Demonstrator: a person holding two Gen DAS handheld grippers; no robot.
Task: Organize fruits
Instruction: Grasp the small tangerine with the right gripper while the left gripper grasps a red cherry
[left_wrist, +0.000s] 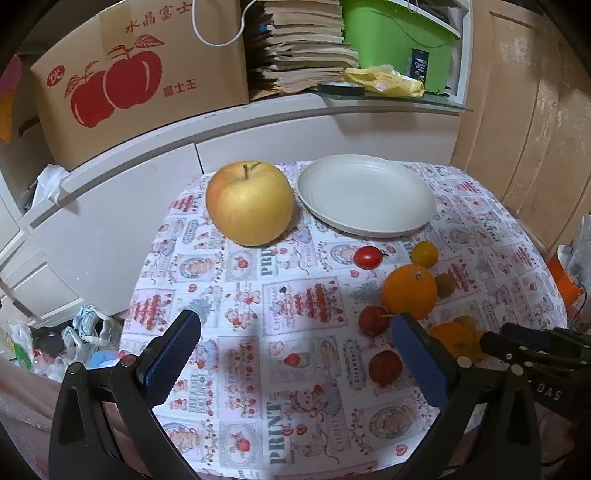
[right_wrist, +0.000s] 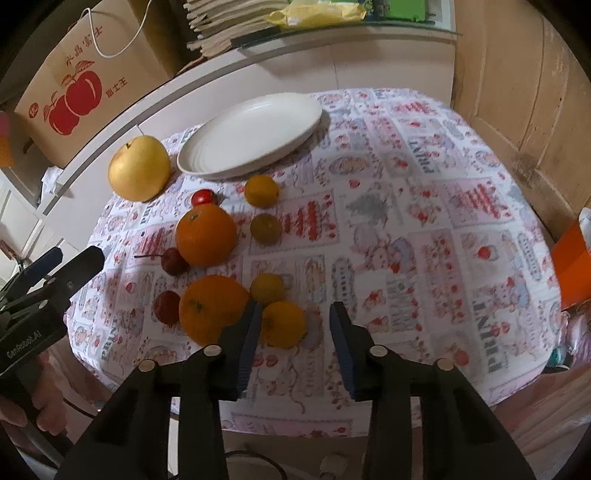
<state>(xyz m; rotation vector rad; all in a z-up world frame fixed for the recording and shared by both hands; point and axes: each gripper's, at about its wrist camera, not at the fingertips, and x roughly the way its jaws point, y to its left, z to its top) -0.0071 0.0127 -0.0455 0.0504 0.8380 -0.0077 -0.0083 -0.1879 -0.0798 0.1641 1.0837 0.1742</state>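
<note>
A white plate (right_wrist: 251, 136) stands bare at the table's far side, with a big yellow apple (left_wrist: 249, 203) to its left. Two oranges (right_wrist: 205, 236) (right_wrist: 212, 308), a cherry tomato (right_wrist: 201, 197), small red fruits (right_wrist: 173, 261) and small yellow fruits (right_wrist: 261, 190) lie in a loose group on the patterned cloth. My right gripper (right_wrist: 296, 306) is open and points down at the nearest yellow fruit (right_wrist: 282, 325). Its left finger is against that fruit; its right finger stands apart. My left gripper (left_wrist: 295, 317) is wide open over bare cloth, left of the group.
A cardboard apple box (left_wrist: 122, 77), stacked books (left_wrist: 303, 44) and a green bin (left_wrist: 391, 33) sit on the white cabinet behind the table. Bags and clutter (left_wrist: 74, 343) lie on the floor at the left. An orange box (right_wrist: 572, 258) is at the right edge.
</note>
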